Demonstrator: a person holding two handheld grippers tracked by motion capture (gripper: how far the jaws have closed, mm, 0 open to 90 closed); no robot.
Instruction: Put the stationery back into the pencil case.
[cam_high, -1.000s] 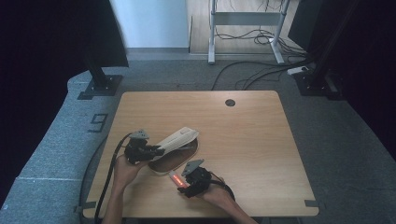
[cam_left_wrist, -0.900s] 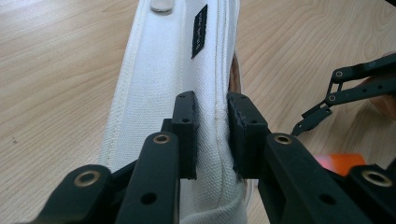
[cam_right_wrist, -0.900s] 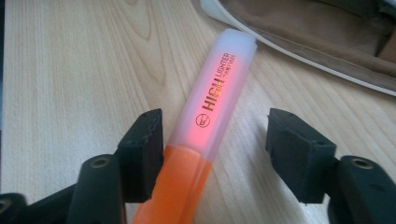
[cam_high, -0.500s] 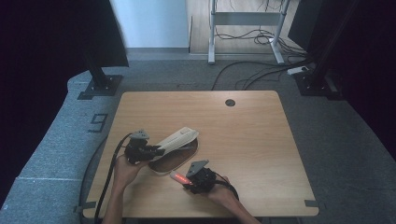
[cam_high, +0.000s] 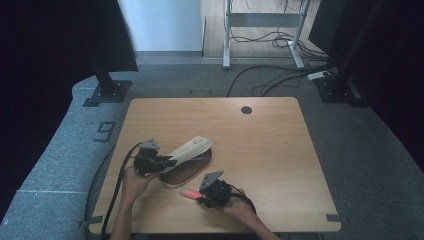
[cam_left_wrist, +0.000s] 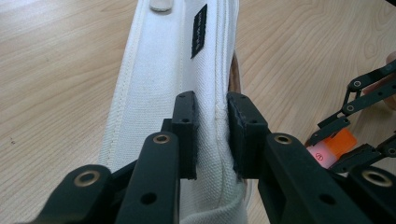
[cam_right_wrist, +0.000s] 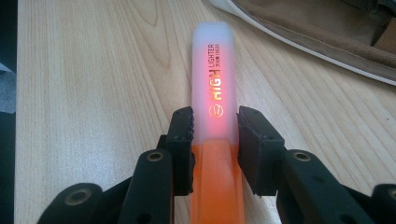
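Grey carpet and trailing cables surround a pale wooden table (cam_high: 280, 150), bare apart from the work near its front edge. At about 7 o'clock from the table's centre lies a cream canvas pencil case (cam_high: 187, 152), its flap lifted off the brown-lined body beneath. The left gripper (cam_high: 165, 161) has its jaws pressed on a fold of that flap near the seam, holding it up; in the left gripper view the cloth (cam_left_wrist: 159, 93) bunches between the pads.

At 6 o'clock, just in front of the case, the right gripper (cam_high: 200, 196) is clamped on an orange highlighter (cam_right_wrist: 212, 102), jaws closed across the barrel where the frosted cap meets the orange body. The pen points toward the case opening at roughly 10 o'clock from that hand.

The likely trouble is the canvas slipping: the hold is on thin cloth close to the edge, so a tug could free the flap, which would drop over the opening. The highlighter's smooth barrel may also twist in the jaws if its tip catches the case rim, and pushing against the rim could slide the case across the wood.
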